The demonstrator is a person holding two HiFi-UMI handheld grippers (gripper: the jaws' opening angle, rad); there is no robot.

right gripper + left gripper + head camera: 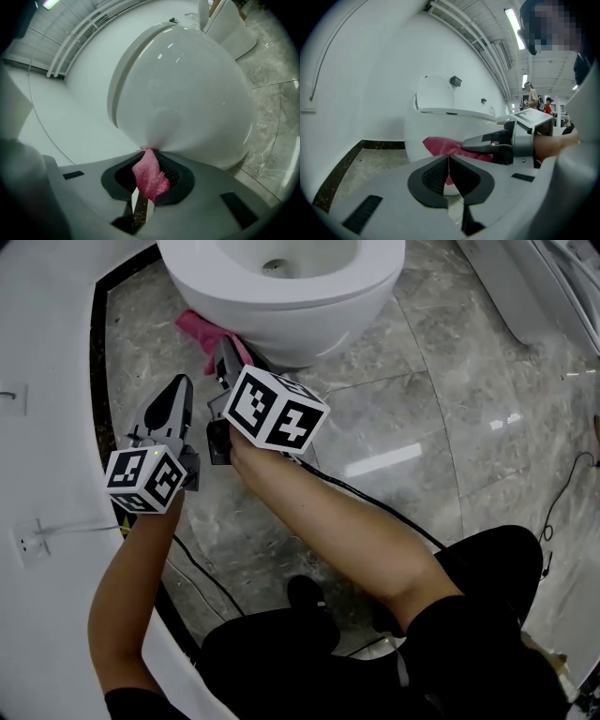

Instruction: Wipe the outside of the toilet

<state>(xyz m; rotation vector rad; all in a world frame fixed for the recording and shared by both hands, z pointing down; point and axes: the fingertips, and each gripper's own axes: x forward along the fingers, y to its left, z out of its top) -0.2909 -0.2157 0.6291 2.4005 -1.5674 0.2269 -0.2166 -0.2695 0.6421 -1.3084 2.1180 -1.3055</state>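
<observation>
The white toilet (281,306) stands at the top of the head view and its bowl (187,103) fills the right gripper view. A pink cloth (202,329) lies pressed against the lower left of the bowl's outside. My right gripper (223,357) is shut on the pink cloth (149,176), its tips touching the bowl. My left gripper (173,399) hangs to the left, a little back from the toilet, shut with nothing between its jaws (449,171). In the left gripper view the cloth (440,145) and the right gripper (497,143) sit against the toilet (436,122).
Grey marble floor (394,427) surrounds the toilet. A curved white wall (47,381) with a black base strip runs along the left. Black cables (375,507) trail over the floor by my knees. Another white fixture (534,287) stands at the top right.
</observation>
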